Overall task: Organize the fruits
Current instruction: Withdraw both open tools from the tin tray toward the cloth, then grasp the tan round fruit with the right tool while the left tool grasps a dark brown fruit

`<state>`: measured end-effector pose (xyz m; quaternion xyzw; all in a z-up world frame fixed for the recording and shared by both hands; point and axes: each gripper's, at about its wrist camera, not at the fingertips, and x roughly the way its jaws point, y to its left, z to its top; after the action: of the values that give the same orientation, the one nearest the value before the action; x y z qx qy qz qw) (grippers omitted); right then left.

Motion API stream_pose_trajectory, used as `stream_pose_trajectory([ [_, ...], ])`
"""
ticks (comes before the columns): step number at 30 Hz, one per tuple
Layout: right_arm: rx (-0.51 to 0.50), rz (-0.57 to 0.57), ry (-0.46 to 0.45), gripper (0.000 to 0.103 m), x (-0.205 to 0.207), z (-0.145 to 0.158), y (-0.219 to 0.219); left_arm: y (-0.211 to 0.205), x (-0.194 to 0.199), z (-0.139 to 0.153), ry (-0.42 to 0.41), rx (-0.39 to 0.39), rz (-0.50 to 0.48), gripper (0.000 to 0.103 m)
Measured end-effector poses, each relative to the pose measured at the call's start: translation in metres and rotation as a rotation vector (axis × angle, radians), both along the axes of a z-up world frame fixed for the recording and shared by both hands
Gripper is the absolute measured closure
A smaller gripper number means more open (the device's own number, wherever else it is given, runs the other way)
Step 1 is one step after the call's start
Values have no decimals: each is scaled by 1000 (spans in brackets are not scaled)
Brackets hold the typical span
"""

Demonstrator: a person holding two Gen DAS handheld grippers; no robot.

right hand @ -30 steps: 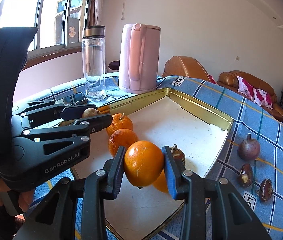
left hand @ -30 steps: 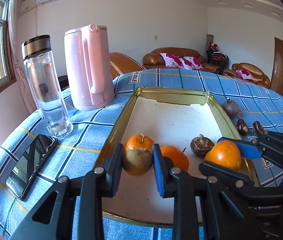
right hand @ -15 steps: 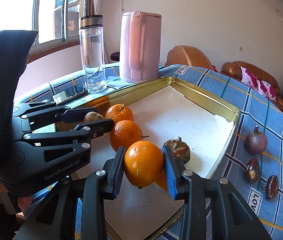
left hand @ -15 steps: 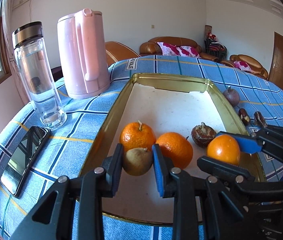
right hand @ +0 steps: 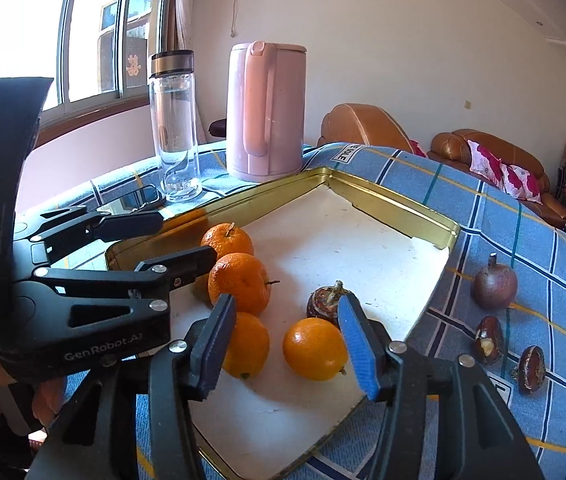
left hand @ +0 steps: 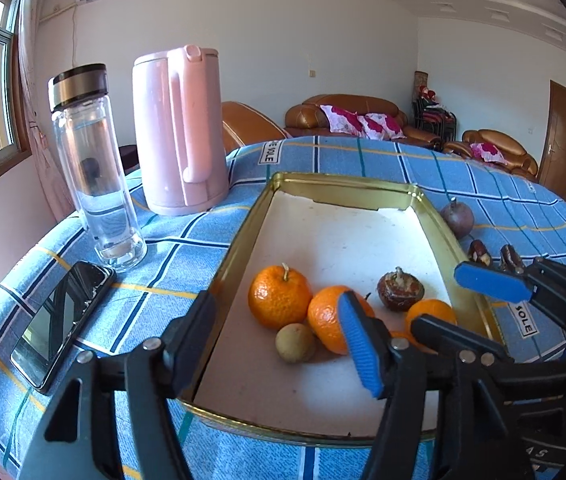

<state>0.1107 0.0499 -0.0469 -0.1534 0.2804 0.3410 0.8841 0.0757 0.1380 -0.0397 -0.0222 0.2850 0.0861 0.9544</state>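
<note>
The left gripper [left hand: 279,334] stands with its jaws spread wide and nothing between the pads. The small brown kiwi-like fruit [left hand: 295,342] lies on the white floor of the gold tray [left hand: 243,236], in the gap between the two fingers but touching neither; it sits nearer the blue-padded finger. Just ahead of that finger are two stemmed mandarins, one [left hand: 279,297] beyond the kiwi-like fruit and one [left hand: 333,318] partly hidden behind the blue pad.

The right gripper [right hand: 289,342] is likewise open and grips nothing. The smooth orange [right hand: 315,349] rests on the tray floor between its fingers, close to the blue pad; whether it touches that pad cannot be told. A second orange [right hand: 246,345] lies partly behind the black finger. Just beyond the blue pad's tip sits a dark brown mangosteen-like fruit [right hand: 325,302].

Outside the tray, to the right of this gripper, a purplish round fruit [right hand: 494,285] and two dark cut pieces [right hand: 490,339] lie on the blue plaid cloth [right hand: 523,232].
</note>
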Motion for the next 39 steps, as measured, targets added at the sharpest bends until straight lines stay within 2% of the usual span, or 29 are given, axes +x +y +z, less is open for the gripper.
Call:
stream_pose_trajectory([
  [3, 3, -52, -43, 48, -7, 6, -19, -6, -11, 11, -55, -4, 5, 25],
  [5, 14, -84, -57, 48, -11, 12, -39, -12, -15, 16, -80, -12, 4, 11],
  [7, 25, -133, -56, 48, -13, 18, -66, -22, -18, 20, -102, -11, -15, 5],
  [14, 18, -363, -12, 48, -17, 25, -172, -72, -15, 22, -97, 16, -133, 5],
  [19, 12, -420, 70, 48, -22, 12, -215, -102, -13, 19, -76, 30, -197, 5],
  [26, -42, -438, 145, 50, -18, -7, -225, -134, -11, 23, -77, 78, -263, 3],
  [27, -51, -441, 154, 52, -18, -9, -225, -138, -10, 23, -77, 84, -270, 3],
  [29, -70, -440, 174, 67, -15, -14, -226, -145, -8, 22, -72, 94, -286, 3],
  [32, -71, -433, 203, 73, -10, -19, -229, -153, -4, 22, -62, 92, -317, 3],
  [39, -45, -446, 108, 73, 0, 15, -228, -172, 23, 30, -21, 56, -354, 3],
])
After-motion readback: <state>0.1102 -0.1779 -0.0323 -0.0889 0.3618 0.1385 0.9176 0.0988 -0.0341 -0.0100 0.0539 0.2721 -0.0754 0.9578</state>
